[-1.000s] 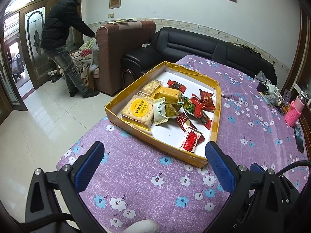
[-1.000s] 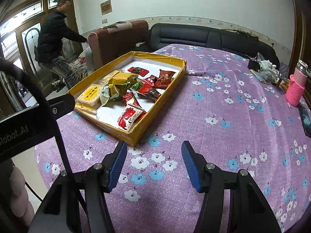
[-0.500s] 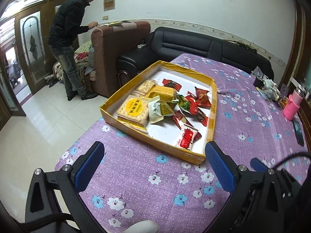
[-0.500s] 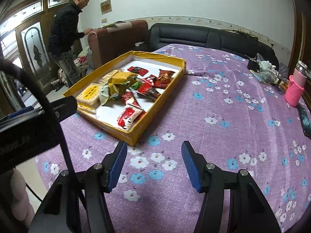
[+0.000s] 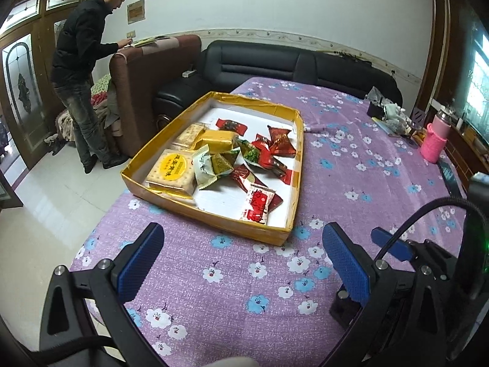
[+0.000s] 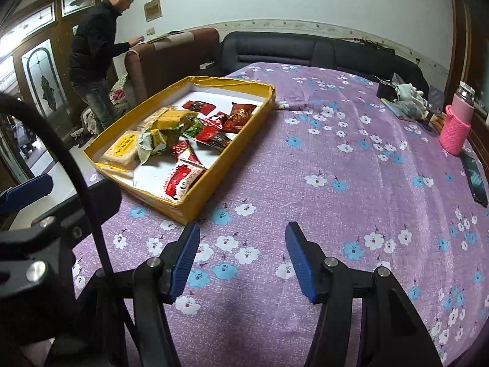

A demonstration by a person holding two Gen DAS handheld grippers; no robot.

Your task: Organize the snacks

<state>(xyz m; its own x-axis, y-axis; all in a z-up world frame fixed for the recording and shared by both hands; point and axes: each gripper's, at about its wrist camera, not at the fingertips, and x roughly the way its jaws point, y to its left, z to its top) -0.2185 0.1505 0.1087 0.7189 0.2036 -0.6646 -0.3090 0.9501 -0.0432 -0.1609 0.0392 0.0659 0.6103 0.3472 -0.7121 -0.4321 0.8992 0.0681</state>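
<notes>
A shallow yellow cardboard tray (image 5: 211, 221) (image 6: 195, 197) lies on the purple flowered tablecloth (image 5: 360, 189) and holds several snack packets. Among them are a biscuit pack with a round yellow label (image 5: 172, 171) (image 6: 122, 150), a yellow block pack (image 5: 217, 140), green packets (image 5: 214, 165), red packets (image 5: 279, 145) (image 6: 240, 114) and a red-and-white packet (image 5: 258, 203) (image 6: 180, 179) nearest me. My left gripper (image 5: 241, 238) hovers open just short of the tray's near wall, with nothing between its fingers. Right of the tray's near corner, over bare cloth, my right gripper (image 6: 243, 238) is open and empty.
A person in dark clothes (image 5: 82, 70) stands by a brown armchair (image 5: 146, 79) beyond the table's left side. A black sofa (image 5: 290, 67) runs behind the table. A pink bottle (image 5: 435, 136), a dark phone (image 6: 475, 177) and small clutter (image 5: 388, 113) sit at the far right.
The left wrist view has rolled, so the tray now sits more level and central. The person by the armchair has straightened up. Both grippers stay open and roughly in place.
</notes>
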